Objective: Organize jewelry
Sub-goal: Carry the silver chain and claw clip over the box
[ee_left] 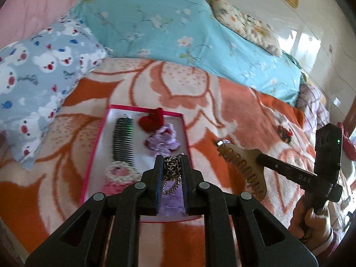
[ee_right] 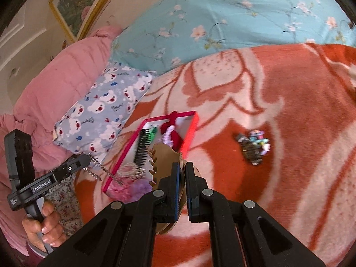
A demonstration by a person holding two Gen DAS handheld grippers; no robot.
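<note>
My left gripper (ee_left: 171, 159) is shut on a bunched silver chain (ee_left: 172, 166) and hangs above the near end of a pink-rimmed box (ee_left: 95, 146). Inside the box lie a black comb (ee_left: 123, 140), a red heart-shaped case (ee_left: 152, 120), a purple scrunchie (ee_left: 161, 142) and a pearl piece (ee_left: 121, 171). My right gripper (ee_right: 182, 165) is shut on a wooden comb (ee_right: 164, 155), just right of the box (ee_right: 192, 131). In the right wrist view the chain (ee_right: 100, 173) dangles from the left gripper (ee_right: 85, 161). The left wrist view shows the right gripper (ee_left: 259, 158) holding the wooden comb (ee_left: 242, 169).
The box rests on an orange and pink flowered blanket (ee_right: 289, 111). A small pile of hair clips (ee_right: 253, 146) lies on the blanket to the right. A bear-print pillow (ee_left: 40, 71), a turquoise floral pillow (ee_left: 155, 29) and a pink quilt (ee_right: 55, 89) border the far side.
</note>
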